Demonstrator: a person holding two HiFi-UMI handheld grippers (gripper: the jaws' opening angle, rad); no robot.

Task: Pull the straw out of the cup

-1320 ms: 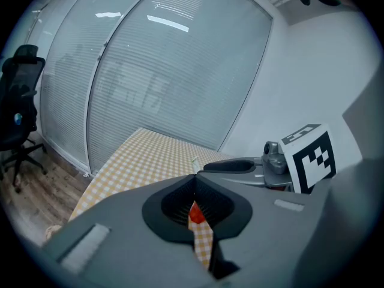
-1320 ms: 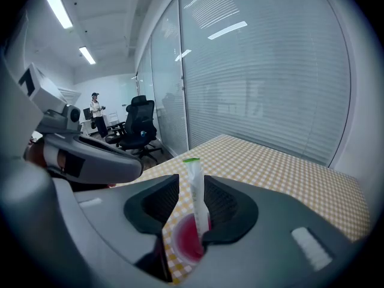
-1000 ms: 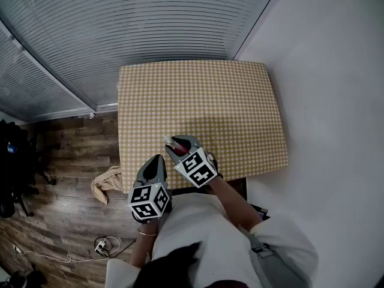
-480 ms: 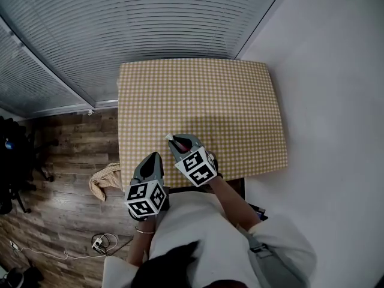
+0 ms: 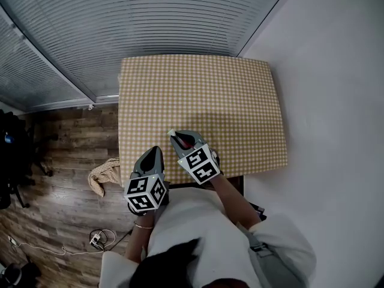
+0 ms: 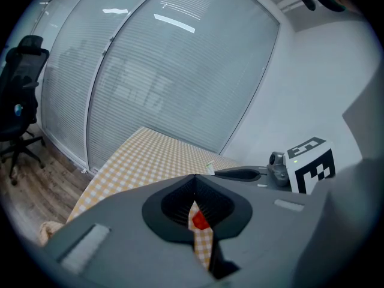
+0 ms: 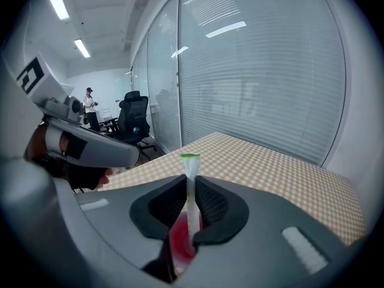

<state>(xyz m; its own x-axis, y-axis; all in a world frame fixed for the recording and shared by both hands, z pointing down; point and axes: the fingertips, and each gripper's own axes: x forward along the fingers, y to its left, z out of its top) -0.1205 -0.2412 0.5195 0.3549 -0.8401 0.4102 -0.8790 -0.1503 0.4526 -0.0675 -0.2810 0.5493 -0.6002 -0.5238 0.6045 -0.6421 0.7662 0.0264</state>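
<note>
Straw: the white straw (image 7: 191,191) with a green tip is standing upright, rising out of the cup and sitting between the two jaws of the right tongs.
Cup: the red cup (image 7: 180,245) is sitting on the tabletop just below the right tongs, near the tabletop's front edge in the head view; most of it is being hidden by the jaws.
Right tongs: the right tongs (image 7: 191,179) are pointing down at a slant over the cup, and their jaws are closing on the straw, with the tips lying against its sides.
Left tongs: the left tongs (image 6: 193,177) are hanging just beside the right tongs, at the tabletop's front edge. Their jaws are clenched tip to tip with nothing gripped; a patch of red and checked cloth is showing through the gap behind the tips.
Tabletop: the tabletop (image 5: 204,95) is wearing a yellow-and-white checked cloth.
Surroundings: a glass wall with blinds (image 5: 150,17) is running behind the tabletop, and a white wall (image 5: 336,71) is standing to its right.
Floor: a crumpled tan cloth (image 5: 103,179) is lying on the wooden floor (image 5: 60,155) to the left of the tabletop.
Background: a black office chair (image 7: 133,116) is standing well away.
</note>
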